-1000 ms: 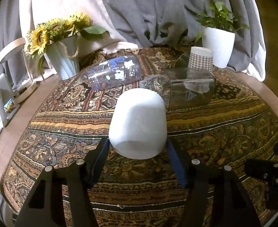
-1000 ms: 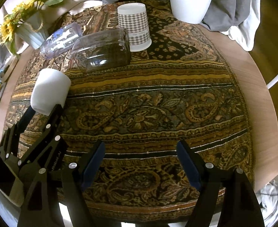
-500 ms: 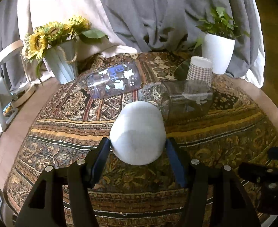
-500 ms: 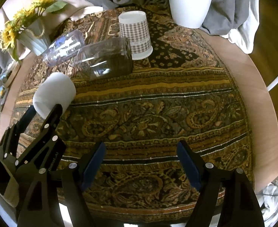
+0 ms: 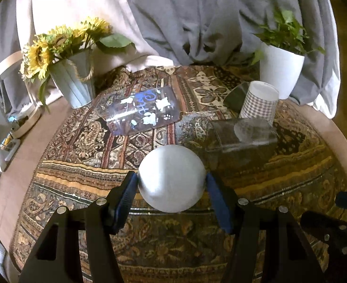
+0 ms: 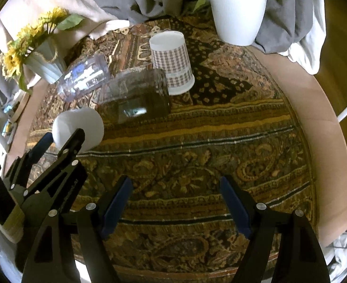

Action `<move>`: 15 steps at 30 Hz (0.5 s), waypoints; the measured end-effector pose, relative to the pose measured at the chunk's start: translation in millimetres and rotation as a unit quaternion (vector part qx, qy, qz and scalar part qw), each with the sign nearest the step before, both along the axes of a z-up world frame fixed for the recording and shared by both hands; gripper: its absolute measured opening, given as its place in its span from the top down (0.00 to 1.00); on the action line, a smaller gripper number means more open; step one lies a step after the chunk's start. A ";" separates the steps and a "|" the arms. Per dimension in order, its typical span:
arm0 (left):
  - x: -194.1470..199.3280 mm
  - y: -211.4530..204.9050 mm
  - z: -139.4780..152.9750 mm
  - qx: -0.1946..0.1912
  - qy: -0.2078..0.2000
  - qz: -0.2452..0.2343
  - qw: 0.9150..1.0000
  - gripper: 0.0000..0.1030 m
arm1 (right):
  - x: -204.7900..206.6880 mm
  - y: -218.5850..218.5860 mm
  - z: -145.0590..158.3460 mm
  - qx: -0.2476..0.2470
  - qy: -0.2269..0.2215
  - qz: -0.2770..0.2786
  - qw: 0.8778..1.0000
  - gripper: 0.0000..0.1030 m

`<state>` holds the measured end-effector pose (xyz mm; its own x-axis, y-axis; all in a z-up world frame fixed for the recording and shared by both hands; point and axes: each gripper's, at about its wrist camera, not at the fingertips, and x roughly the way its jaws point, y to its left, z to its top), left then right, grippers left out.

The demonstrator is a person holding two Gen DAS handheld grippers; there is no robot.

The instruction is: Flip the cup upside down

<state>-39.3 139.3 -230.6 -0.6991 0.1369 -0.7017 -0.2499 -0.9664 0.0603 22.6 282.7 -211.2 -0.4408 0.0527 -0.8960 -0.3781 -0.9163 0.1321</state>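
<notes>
left wrist view shows the left gripper (image 5: 171, 184) pinching the white cup (image 5: 171, 178) between its blue pads, rounded base facing near. right gripper (image 6: 175, 202) hangs spread over the patterned cloth (image 6: 197, 146).

Both views are strongly fisheye: the round surface (image 6: 319, 127) bows outward and black vignette fills the corners. Light is soft and warm, coming mostly from the left, where the far-left edge washes out to white. The patterned cloth (image 5: 279, 169) reads dim and brownish, with little hard shadow. The white cup (image 5: 172, 178) looks grey and shaded on its near side. Pale reflections glare on the two clear containers (image 6: 135, 95). The sunflowers (image 6: 32, 37) and the plant (image 5: 284, 33) are smeared with slight blur.
</notes>
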 end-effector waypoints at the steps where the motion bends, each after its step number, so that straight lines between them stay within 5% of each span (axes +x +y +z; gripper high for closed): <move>1: -4.6 -0.5 0.5 0.004 -0.005 0.002 1.000 0.42 | -2.2 0.4 1.4 -0.001 0.002 0.000 1.000 0.24; 15: -36.7 2.7 -2.2 0.015 -0.040 0.007 0.999 0.41 | -25.8 10.5 6.8 -0.009 0.011 -0.012 1.000 0.24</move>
